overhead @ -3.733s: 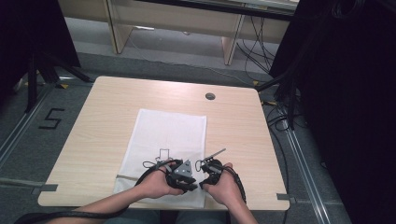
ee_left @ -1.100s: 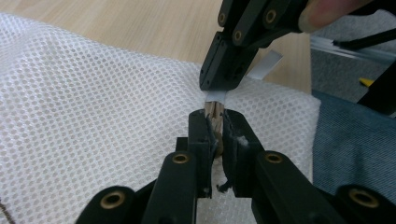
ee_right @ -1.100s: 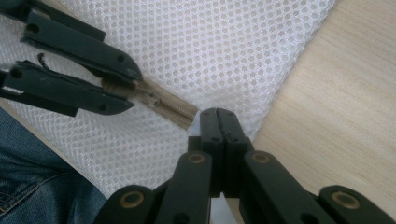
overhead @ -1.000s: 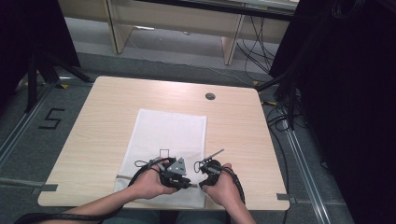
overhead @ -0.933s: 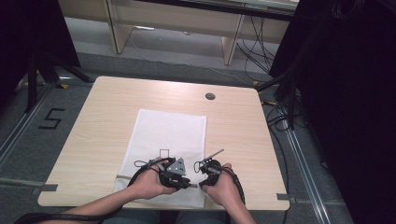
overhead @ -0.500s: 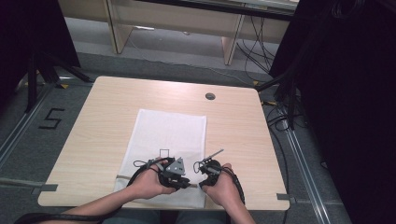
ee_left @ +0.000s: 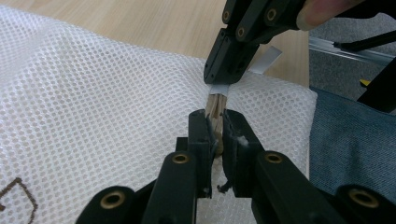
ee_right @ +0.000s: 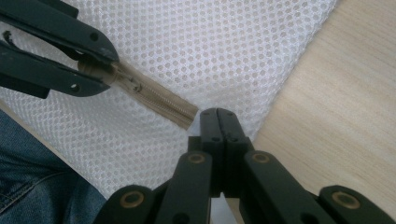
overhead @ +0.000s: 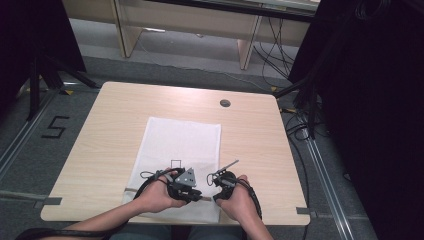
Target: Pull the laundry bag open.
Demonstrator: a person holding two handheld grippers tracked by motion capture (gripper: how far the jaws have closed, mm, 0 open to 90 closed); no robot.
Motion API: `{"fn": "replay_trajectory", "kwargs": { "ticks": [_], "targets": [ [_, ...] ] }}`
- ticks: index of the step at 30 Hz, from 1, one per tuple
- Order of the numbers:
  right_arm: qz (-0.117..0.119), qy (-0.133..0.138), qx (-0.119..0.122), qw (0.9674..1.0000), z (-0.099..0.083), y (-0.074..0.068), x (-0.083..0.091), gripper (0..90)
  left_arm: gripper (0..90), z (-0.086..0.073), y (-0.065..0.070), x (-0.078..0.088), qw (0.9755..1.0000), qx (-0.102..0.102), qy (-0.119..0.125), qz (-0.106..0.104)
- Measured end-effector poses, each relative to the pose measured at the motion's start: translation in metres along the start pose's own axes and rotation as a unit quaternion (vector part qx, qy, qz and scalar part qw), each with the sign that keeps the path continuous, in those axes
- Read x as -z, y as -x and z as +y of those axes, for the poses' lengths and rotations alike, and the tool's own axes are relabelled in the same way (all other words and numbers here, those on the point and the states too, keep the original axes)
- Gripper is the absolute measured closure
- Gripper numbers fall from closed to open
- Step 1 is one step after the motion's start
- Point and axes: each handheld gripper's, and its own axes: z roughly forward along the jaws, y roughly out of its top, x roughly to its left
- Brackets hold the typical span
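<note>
White honeycomb-mesh bag (overhead: 181, 150) with a tan zip (ee_right: 154, 95), on a pale wood-grain table (overhead: 100, 135)

- The mesh bag (overhead: 180, 150) lies flat on the table (overhead: 100, 130), reaching from its middle to the near edge.
- The left gripper (ee_left: 215, 135) sits over the bag's near end, the zipper (ee_right: 159, 100) between its jaws.
- The right gripper (ee_right: 218, 122) sits just right of it, at the zipper's end.
- The table's round hole (overhead: 225, 103) lies well beyond both grippers.
</note>
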Motion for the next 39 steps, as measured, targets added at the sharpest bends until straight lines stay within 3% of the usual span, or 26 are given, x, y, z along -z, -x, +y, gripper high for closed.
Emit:
{"fn": "replay_trajectory", "kwargs": {
  "ticks": [9,20,30,33,39],
  "targets": [
    [-0.001,0.0,0.001,1.0,0.0,0.0,0.0,90.0,81.9,-0.002,0.0,0.005,1.0,0.008,0.001,0.004],
    [-0.001,-0.002,0.0,1.0,0.0,-0.002,0.0,90.0,81.9,-0.002,-0.001,0.005,1.0,-0.004,0.002,0.002],
    [-0.003,-0.001,0.004,1.0,0.0,-0.001,0.0,90.0,81.9,-0.006,-0.002,0.012,0.9999,0.01,0.004,0.004],
    [-0.001,-0.001,0.0,1.0,0.0,-0.002,0.0,90.0,81.9,-0.006,-0.003,0.013,1.0,-0.004,0.002,0.005],
    [-0.001,-0.004,-0.001,1.0,0.0,-0.002,0.0,90.0,81.9,-0.006,-0.002,0.014,1.0,0.003,-0.001,0.006]
  ]
}}
